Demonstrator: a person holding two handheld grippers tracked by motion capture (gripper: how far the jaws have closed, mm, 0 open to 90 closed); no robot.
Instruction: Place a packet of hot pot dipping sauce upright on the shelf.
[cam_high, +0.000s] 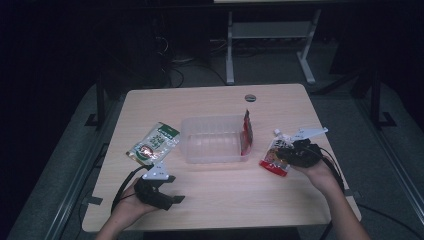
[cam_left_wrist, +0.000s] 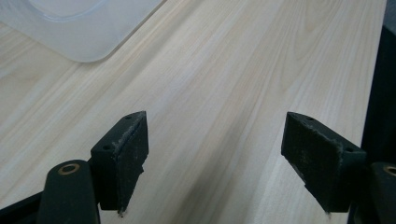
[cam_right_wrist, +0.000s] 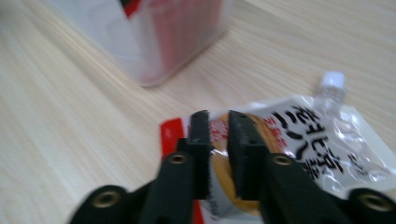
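The right gripper (cam_right_wrist: 218, 122) was nearly closed on the pouch (cam_right_wrist: 299, 144), its jaws pinching the pouch's lower edge with only the film between them. The pouch lay on the surface (cam_high: 215, 200) just right of the clear bin (cam_high: 215, 140), apart from it. The likely step was lifting the pouch into the bin, where a red packet (cam_high: 247, 131) already stood against the right wall. To do that well, the grip needed to stay firm on the flat seam, since slick film could slide out; a slow lift would let the heavier body hang down before swinging over the wall.

In the high view the pouch's (cam_high: 276, 155) long axis ran up and a little right, from the red bottom edge near the person to the white cap (cam_high: 276, 132) pointing away.

The left gripper (cam_left_wrist: 215, 163) stood wide open, holding nothing, over bare surface near the bin's corner. A green packet (cam_high: 154, 143) lay left of the bin.
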